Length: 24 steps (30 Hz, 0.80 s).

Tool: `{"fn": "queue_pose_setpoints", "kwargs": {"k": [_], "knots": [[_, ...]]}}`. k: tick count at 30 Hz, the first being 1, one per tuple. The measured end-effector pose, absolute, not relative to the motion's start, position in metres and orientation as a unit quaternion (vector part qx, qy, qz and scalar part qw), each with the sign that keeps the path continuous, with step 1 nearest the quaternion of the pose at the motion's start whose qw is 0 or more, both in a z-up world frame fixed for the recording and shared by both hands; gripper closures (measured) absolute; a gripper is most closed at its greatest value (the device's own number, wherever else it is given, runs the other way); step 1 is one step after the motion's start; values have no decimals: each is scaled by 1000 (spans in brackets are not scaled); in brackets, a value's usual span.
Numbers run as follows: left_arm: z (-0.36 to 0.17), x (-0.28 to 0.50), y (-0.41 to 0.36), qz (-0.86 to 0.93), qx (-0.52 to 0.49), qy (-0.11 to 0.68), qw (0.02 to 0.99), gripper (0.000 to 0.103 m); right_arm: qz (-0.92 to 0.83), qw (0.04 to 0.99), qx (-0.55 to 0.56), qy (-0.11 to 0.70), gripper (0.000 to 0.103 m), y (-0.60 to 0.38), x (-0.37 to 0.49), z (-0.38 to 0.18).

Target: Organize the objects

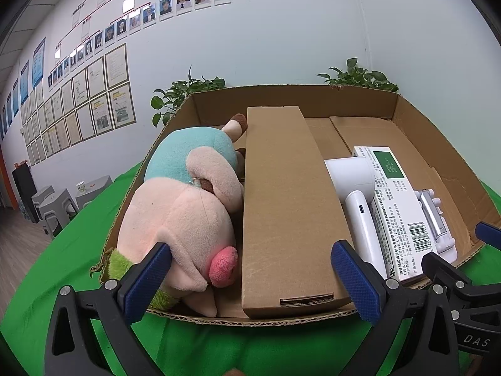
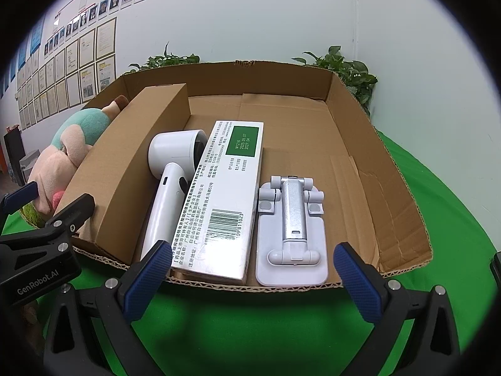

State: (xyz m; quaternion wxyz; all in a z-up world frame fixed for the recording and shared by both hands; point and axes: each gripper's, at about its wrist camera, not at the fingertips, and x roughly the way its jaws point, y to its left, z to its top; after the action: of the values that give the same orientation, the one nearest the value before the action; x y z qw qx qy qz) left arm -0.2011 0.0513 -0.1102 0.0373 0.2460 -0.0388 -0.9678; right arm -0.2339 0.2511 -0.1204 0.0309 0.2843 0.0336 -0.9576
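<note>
Five things lie side by side in the shallow cardboard tray [image 2: 353, 119] in front of you, and the tray sits on a green cloth [image 2: 250, 322]. From your left: a plush toy [image 1: 184, 206] in pink and teal is pressed against the tray's left wall, its head towards you. A long brown carton [image 1: 288, 206] lies lengthwise just beside it, touching the toy's flank. To the right of the carton lies a white handheld fan [image 2: 170, 181], its round head pointing away from you. A white medicine box [image 2: 225, 200] with a green label and a barcode rests against the fan's handle; whether its left edge sits on the handle is hard to tell from these views. Just beside that box lies a folded white phone stand [image 2: 292, 228], flat on the tray floor, with bare cardboard between it and the right wall.

Your left gripper [image 1: 250, 282] hovers at the near rim with its blue pads spread wide, framing the toy and the carton and holding nothing. Your right gripper [image 2: 252, 277] is likewise wide apart and empty, at the near rim in front of the medicine box and the stand. Potted plants [image 2: 344, 69] stand behind the tray against a white wall hung with framed papers [image 1: 94, 106]
</note>
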Motion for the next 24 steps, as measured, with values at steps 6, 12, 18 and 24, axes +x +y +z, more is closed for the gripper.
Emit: {"fn": "queue_pose_setpoints", "kwargs": {"k": [6,12,18,24], "knots": [[-111,-202,52,-967,247,-41,39,0,-958,31,284,33,0,251,-234,-120],[-111,-202,53,-967,247,-42,39,0,-958,31,285,33,0,251,-234,-120],[-111,-202,52,-967,247,-42,40,0,-958,31,285,33,0,251,-234,-120],[-111,-202,52,-967,247,-42,40,0,-958,31,285,33,0,251,-234,-120]]}}
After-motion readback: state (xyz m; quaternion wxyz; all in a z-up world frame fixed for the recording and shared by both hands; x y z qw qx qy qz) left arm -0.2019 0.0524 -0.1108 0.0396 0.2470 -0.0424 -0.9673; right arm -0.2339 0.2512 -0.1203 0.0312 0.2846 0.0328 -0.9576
